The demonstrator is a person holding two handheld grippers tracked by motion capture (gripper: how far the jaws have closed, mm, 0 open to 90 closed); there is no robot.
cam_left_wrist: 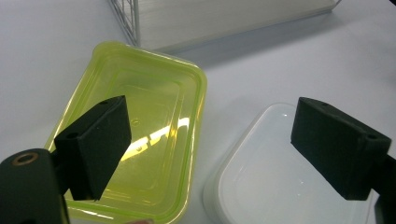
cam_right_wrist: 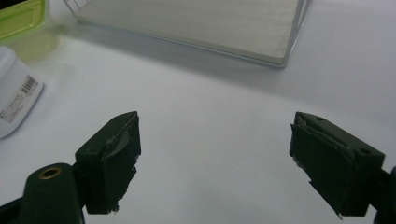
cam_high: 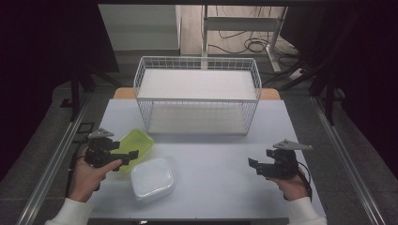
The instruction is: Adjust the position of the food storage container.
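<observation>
Near the counter's (cam_high: pixel 211 154) left front, green container (cam_high: pixel 134 146) lying open side up, long axis running diagonally from near left toward the far right, its far corner close to the wire basket (cam_high: pixel 197 93); in the left gripper view, green container (cam_left_wrist: pixel 140 140) under the left pad, rim glossy, inside bare. Just beside it on the right, white container (cam_high: pixel 151 178), closed face up, nearly touching the green rim; barcode label on its side in the right gripper view (cam_right_wrist: pixel 18 100). Left gripper (cam_high: pixel 121 156) poised above the gap between the two tubs, jaws spread wide, gripping nothing. Right gripper (cam_high: pixel 256 164) well apart at the right front, jaws likewise wide and holding nothing, bare counter beneath. Wire basket standing behind, across the far middle, its front blocking the way back.
</observation>
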